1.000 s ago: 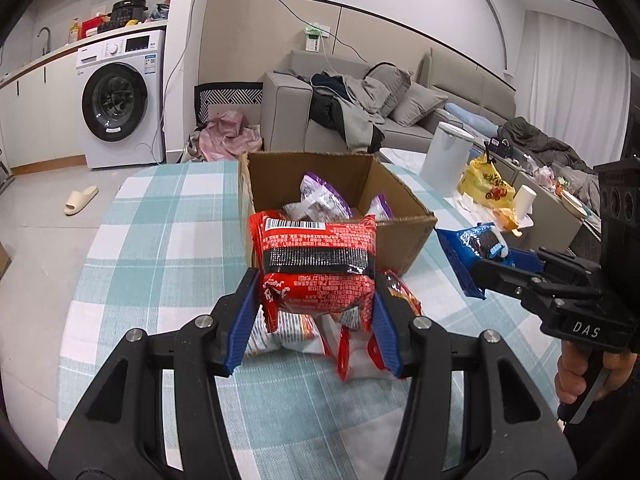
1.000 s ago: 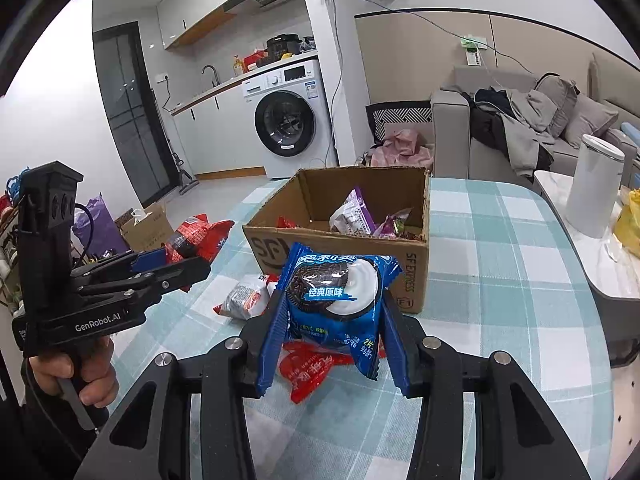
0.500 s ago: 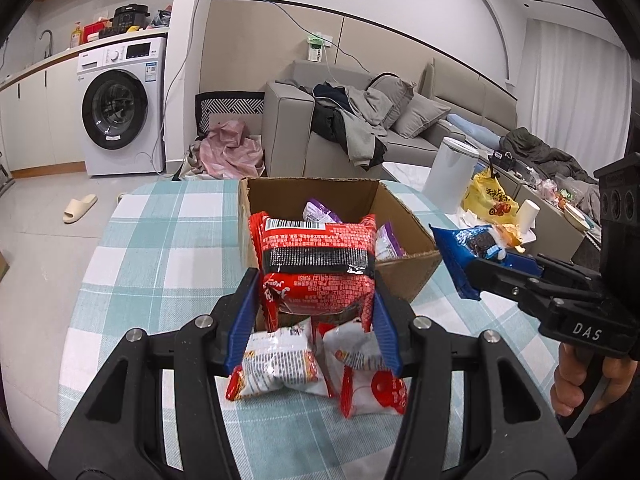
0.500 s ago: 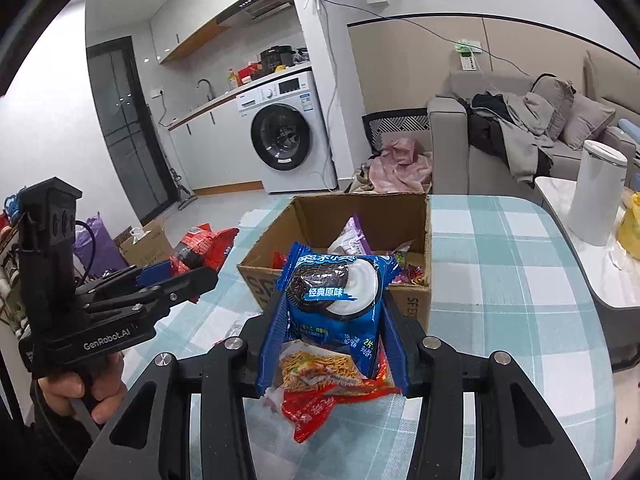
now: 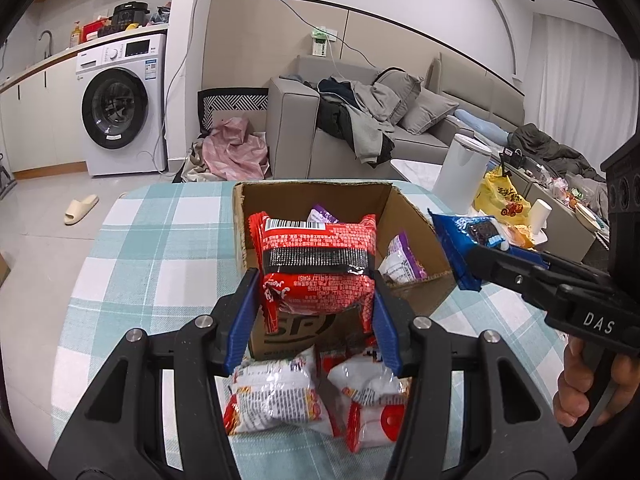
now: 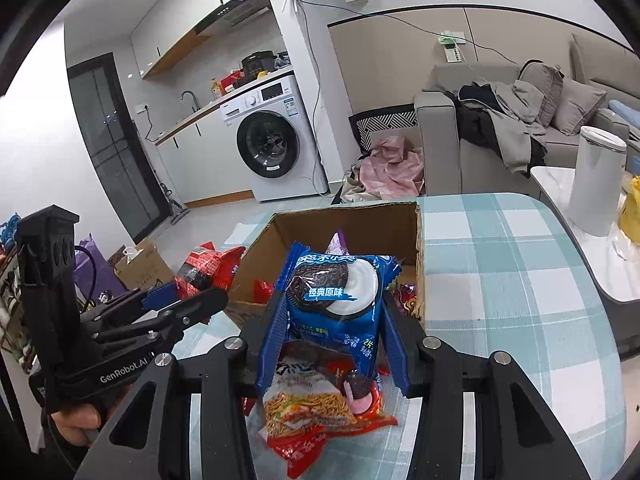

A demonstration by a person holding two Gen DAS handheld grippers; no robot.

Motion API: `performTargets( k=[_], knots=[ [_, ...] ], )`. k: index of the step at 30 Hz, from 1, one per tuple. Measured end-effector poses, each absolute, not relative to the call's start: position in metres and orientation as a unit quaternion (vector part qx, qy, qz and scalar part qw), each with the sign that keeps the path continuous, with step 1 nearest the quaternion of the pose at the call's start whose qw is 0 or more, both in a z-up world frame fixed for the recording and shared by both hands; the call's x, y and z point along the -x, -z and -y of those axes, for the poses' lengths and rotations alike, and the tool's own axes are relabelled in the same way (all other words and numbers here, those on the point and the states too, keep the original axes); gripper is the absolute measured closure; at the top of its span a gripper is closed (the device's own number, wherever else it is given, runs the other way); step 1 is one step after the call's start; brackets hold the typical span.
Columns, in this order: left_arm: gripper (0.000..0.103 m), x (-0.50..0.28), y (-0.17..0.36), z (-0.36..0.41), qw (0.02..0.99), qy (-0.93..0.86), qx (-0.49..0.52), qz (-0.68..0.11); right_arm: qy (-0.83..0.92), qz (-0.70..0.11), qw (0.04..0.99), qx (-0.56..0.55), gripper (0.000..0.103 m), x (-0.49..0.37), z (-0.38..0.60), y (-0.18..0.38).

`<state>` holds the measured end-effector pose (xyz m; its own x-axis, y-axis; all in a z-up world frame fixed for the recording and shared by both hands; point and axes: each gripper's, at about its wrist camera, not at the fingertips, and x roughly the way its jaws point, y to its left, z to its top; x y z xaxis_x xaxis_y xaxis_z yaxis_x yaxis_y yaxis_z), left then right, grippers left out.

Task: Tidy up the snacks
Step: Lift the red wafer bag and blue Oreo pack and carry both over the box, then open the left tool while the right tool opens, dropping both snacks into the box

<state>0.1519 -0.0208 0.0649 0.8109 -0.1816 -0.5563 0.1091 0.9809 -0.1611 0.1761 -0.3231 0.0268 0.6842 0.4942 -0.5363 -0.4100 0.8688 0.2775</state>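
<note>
Checked bench (image 5: 152, 248), open cardboard box (image 5: 408, 216) (snacks inside), left hand-held gripper (image 5: 316, 300) clamping red packet (image 5: 316, 256), right hand-held gripper (image 6: 334, 334) clamping blue cookie packet (image 6: 336, 300).

Tablecloth (image 5: 160, 248): pale teal and white check. Cardboard box (image 5: 412, 216): plain brown, dark print on its near wall. Left gripper (image 5: 316, 316): black frame, blue fingers, holding a red packet (image 5: 316, 256) with white small print and a black band. Right gripper (image 6: 334, 344): same black and blue, holding a blue packet (image 6: 336, 296) showing a dark biscuit with white cream. Loose packets (image 5: 276, 396) on the cloth: white with red ends. Purple packet (image 5: 400, 260) in the box. Washing machine (image 5: 120, 104): white, black door.
</note>
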Motion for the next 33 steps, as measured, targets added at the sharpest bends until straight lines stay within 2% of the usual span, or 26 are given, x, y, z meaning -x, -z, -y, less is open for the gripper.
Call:
performTargets(
  k=[33],
  knots=[
    [0.053,-0.233,-0.022,0.042,0.938,0.076,0.035,-0.337,-0.233,-0.353,0.902,-0.084,0.056,-0.243,0.312,0.009]
  ],
)
